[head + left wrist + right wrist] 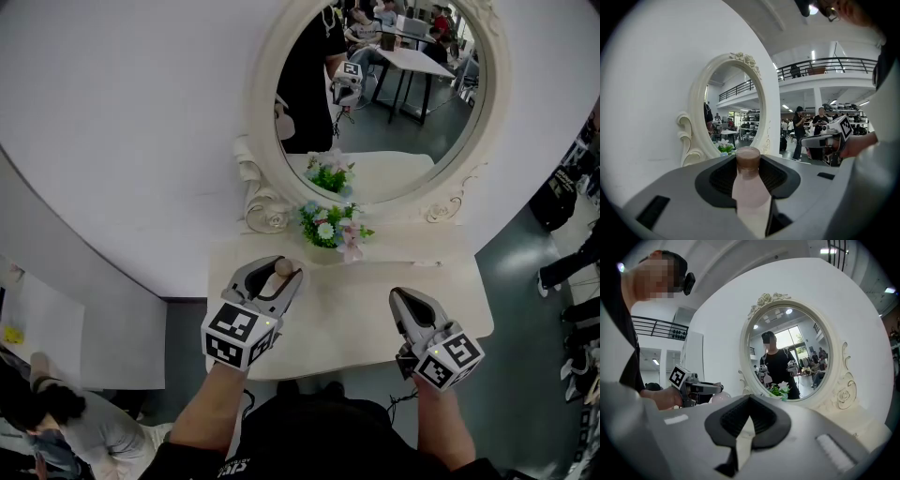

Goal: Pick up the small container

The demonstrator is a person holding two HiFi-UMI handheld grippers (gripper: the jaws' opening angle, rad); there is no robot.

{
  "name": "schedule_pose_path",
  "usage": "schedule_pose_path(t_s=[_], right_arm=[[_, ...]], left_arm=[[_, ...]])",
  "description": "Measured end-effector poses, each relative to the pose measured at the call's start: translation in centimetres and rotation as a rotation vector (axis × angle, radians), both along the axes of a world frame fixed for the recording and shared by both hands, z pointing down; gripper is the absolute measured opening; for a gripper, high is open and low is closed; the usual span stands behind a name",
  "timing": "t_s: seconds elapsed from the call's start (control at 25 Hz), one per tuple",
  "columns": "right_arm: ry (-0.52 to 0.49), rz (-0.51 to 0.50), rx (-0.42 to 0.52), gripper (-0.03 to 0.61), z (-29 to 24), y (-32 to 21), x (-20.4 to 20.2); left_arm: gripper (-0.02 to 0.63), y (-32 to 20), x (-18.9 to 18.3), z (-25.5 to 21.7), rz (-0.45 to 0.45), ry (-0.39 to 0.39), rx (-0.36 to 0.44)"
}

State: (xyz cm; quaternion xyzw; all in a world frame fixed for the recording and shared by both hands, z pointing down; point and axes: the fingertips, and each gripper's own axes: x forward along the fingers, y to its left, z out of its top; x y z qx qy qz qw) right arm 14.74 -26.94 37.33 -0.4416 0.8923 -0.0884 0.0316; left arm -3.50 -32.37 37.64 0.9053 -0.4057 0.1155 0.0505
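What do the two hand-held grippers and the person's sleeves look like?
Matching pair: the left hand-held gripper and right hand-held gripper have light grey shells tapering to two jaws lined with black ribbed pads. Each carries a white cube printed with black square markers. The forearms are bare below a black top.

Location: open industrial hall containing a staged dressing-room set.
Indicators: mezzanine railing [820,61], strip lights [828,250] and staffed work tables [412,61] surround a cream vanity table [375,319] with oval mirror [394,141].
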Motion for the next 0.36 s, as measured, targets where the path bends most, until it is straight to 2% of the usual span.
schedule_pose_path(t_s=[0.36], right_arm=[[0.008,0.008,0.002,0.008,-0.2,-0.2,-1.2]], left_arm=[[0.149,-0.2,-1.0,0.1,0.012,0.009,-0.004]])
